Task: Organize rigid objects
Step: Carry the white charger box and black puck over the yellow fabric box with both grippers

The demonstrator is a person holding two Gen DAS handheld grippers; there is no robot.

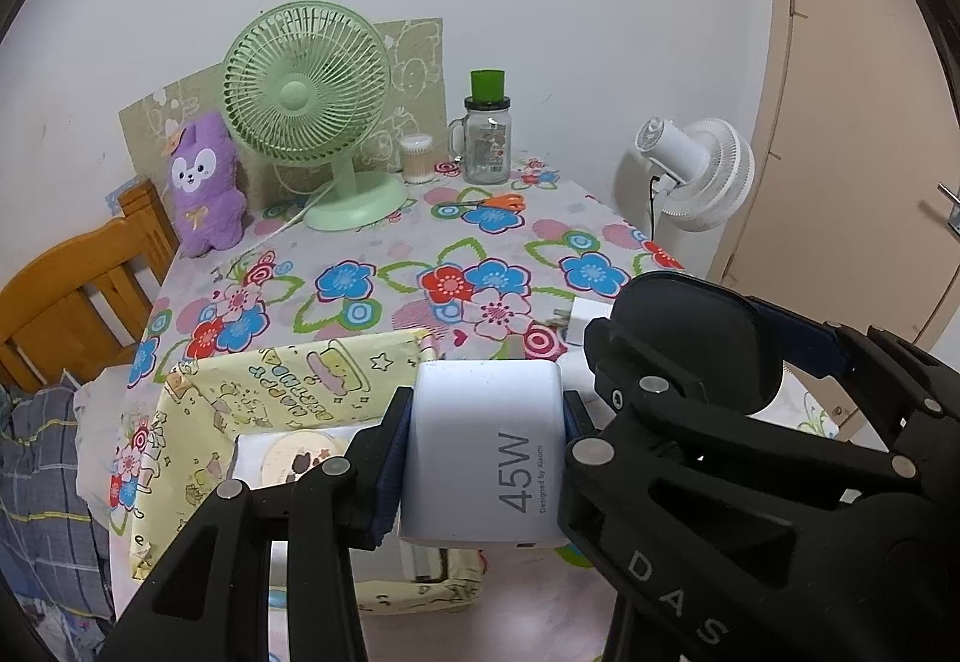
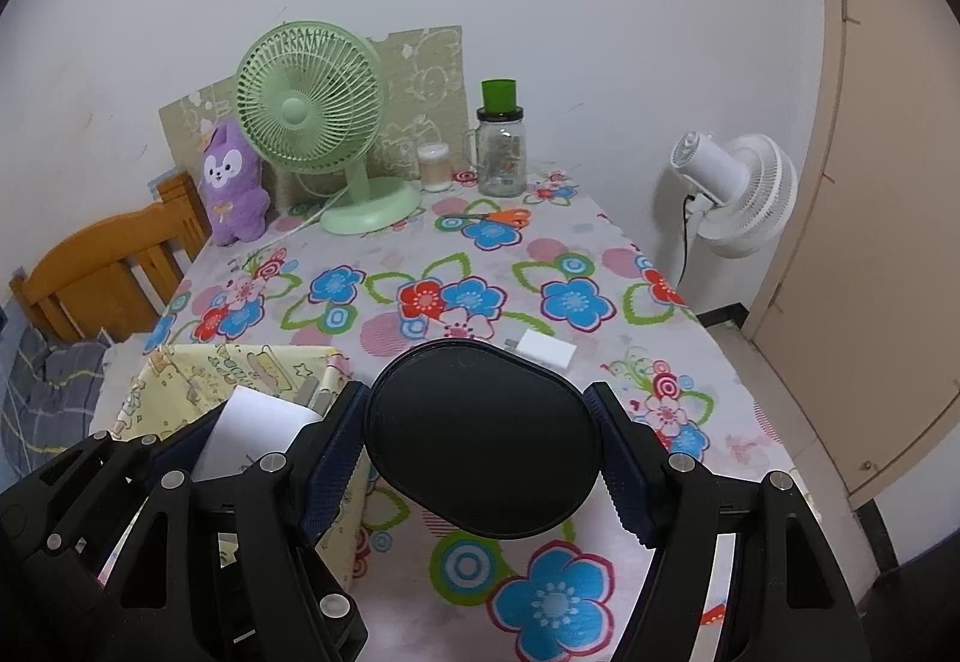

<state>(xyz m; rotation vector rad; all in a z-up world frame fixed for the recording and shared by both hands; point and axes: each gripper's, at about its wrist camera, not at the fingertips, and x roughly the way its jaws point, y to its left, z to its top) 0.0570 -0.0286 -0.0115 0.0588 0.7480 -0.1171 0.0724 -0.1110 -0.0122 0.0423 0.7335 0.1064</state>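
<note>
Two grippers are loaded. The left gripper (image 1: 486, 458) has its jaws clamped on the flanks of a white 45W charger (image 1: 486, 458), held over the yellow fabric basket (image 1: 198, 422) at the near left corner of the bench (image 1: 408, 248). The right gripper (image 2: 480, 446) has its jaws set wide around a black oval case (image 2: 480, 440), pads on its two long sides, held above the cloth just right of the basket.

Procedure for the step in hand, judged as depositing into the basket:
- Bring the charger over the open part of the basket, clear of the white box (image 1: 288, 458) already inside.
- Lower it until it is below the soft rim before releasing; the fabric wall folds easily.
- Keep the right gripper back, since the two tools sit close together, then deposit the case after the left one withdraws.

Count:
- Chargers: two, one held and one white adapter (image 2: 547, 349) lying on the bench beyond the case.
- Black cases: one.
- Baskets: one.
- Fans: two, a green desk fan (image 2: 309, 113) and a white fan (image 2: 741, 194).
- Scissors (image 2: 498, 216): one pair.
- Glass jar (image 2: 501, 155): one.
- Plush toy (image 2: 231, 182): one.
</note>
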